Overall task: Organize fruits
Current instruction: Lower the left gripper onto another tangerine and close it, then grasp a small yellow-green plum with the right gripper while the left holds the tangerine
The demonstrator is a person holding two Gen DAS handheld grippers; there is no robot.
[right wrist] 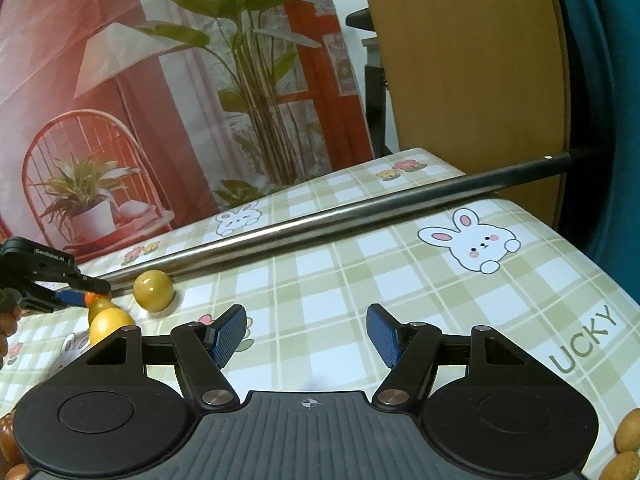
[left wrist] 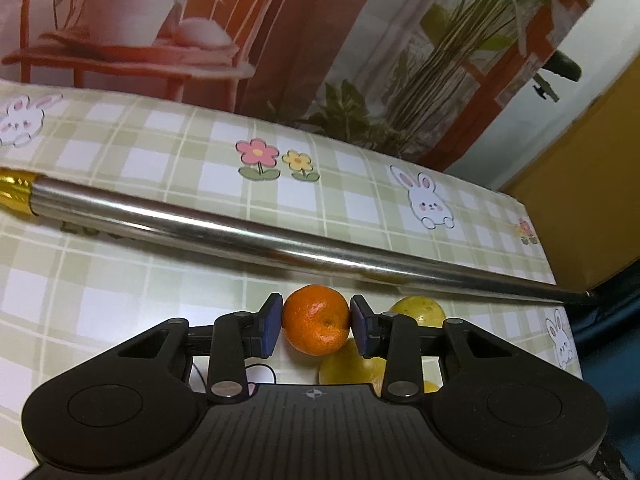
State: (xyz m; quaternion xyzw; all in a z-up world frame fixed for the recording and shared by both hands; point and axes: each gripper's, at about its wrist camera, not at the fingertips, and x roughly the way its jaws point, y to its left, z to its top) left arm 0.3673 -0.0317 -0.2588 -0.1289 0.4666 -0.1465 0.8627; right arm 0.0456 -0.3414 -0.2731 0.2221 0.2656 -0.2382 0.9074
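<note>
The table [right wrist: 400, 264] fills both views, covered edge to edge in a green check cloth [left wrist: 160, 160] printed with rabbits and flowers. Behind its far edge hangs a printed backdrop [left wrist: 280, 40] of plants and a red chair. Across the table runs a long steel rod [left wrist: 240, 232], lying from the left side out past the far right corner, with a gold cap at its left end.

Now the left gripper [left wrist: 316, 322]: it points down at the cloth and its blue pads sit against both sides of an orange [left wrist: 316, 320]. That is a firm hold, pads pressing on the peel, just on the near side of the rod. Under and right of the orange lie two yellow fruits, one [left wrist: 348, 364] touching it from below and another [left wrist: 420, 308] just beside the right pad, close to the rod.

From the right wrist view, the left gripper [right wrist: 86, 296] shows small at the left edge, the orange only a sliver in its jaws, with a yellow fruit [right wrist: 154, 290] resting near the rod and another [right wrist: 110, 324] closer in.

The right gripper [right wrist: 306, 336] hovers over bare cloth near the table's middle, jaws standing apart with nothing between them. A few brown fruits [right wrist: 628, 436] peek in at the lower right corner of the view.
</note>
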